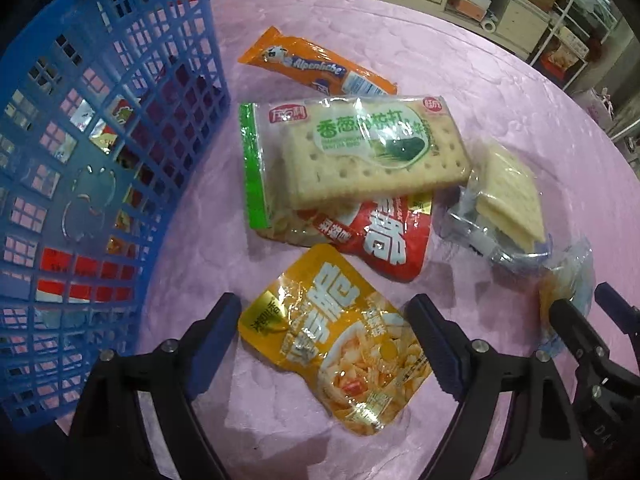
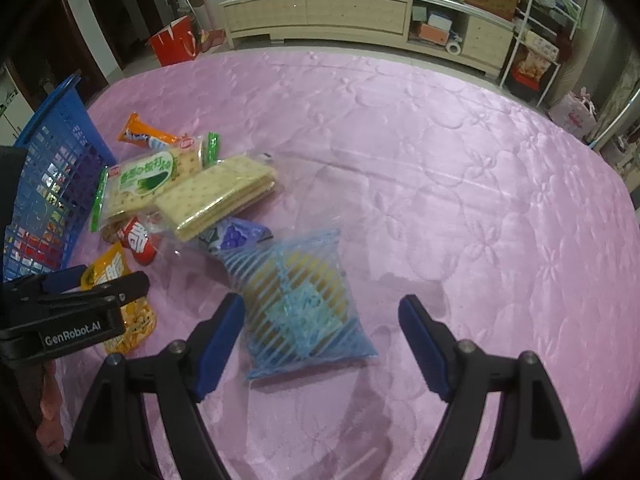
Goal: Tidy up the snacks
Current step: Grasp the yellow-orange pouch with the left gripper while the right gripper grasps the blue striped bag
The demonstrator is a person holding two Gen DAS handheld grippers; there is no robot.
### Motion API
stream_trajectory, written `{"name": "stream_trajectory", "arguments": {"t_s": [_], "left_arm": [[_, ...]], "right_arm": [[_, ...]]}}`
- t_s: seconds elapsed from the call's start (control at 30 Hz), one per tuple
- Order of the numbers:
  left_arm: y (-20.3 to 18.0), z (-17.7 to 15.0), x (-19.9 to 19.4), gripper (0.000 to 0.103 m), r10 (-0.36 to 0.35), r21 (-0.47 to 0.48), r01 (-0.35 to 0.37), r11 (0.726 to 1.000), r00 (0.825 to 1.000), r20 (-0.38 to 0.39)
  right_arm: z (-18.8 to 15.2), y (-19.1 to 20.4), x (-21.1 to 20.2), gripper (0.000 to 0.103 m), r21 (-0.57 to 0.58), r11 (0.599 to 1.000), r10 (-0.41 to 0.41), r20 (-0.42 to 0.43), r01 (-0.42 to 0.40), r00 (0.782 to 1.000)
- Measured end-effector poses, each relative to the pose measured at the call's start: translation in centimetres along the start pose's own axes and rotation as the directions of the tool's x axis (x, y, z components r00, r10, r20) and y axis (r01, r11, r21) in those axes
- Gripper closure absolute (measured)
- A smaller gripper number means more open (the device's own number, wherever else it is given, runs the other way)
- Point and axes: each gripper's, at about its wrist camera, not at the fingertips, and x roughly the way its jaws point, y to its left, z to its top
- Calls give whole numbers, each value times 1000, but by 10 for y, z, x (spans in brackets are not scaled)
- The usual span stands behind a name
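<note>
Both hands are set up to pick from the loose snack pile. The left gripper (image 1: 324, 344), spread wide, straddles the yellow snack pouch (image 1: 340, 348) on the pink tablecloth (image 1: 500, 92); the right gripper (image 2: 320, 344), also spread, straddles the blue striped packet (image 2: 304, 304). Next, each probably needs lowering, pinching, then carrying left into the blue basket (image 1: 100, 128).

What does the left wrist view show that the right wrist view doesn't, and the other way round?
Left wrist only: the whole yellow pouch lying flat between the open left tongs.
Right wrist only: the blue-striped bag ahead of the open right tongs, plus a purple packet.
Both: the blue basket, orange wrapper, green cracker pack, red pouch, pink cloth.
</note>
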Motion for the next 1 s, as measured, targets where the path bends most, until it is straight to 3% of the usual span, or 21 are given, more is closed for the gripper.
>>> {"name": "stream_trajectory", "arguments": {"t_s": [0.2, 0.3, 0.37, 0.4, 0.53, 0.73, 1.0], "left_arm": [[-5, 8, 4, 22, -7, 22, 8, 1000, 1000, -8], [-14, 6, -4, 41, -17, 83, 18, 996, 1000, -6], [-21, 5, -7, 62, -31, 134, 32, 990, 999, -6], [-24, 5, -8, 66, -37, 157, 38, 987, 999, -8], [-30, -1, -11, 80, -63, 206, 61, 977, 998, 2], [-25, -16, -16, 87, -142, 223, 141, 964, 990, -15], [-22, -24, -53, 89, -205, 292, 180, 939, 977, 54]], "right_arm": [[1, -1, 9, 19, 19, 999, 40, -29, -39, 999], [0, -1, 13, 18, 21, 998, 57, -40, -56, 998], [-1, 3, 14, 18, -1, 999, 44, -41, -44, 998], [-2, 4, 14, 19, -10, 999, 44, -37, -45, 998], [-6, 10, 12, 41, -48, 999, 5, -19, -6, 1000], [-16, 7, 4, 45, 5, 999, 55, -15, -55, 998], [-21, 20, -38, 45, 28, 998, 56, 27, -57, 998]]}}
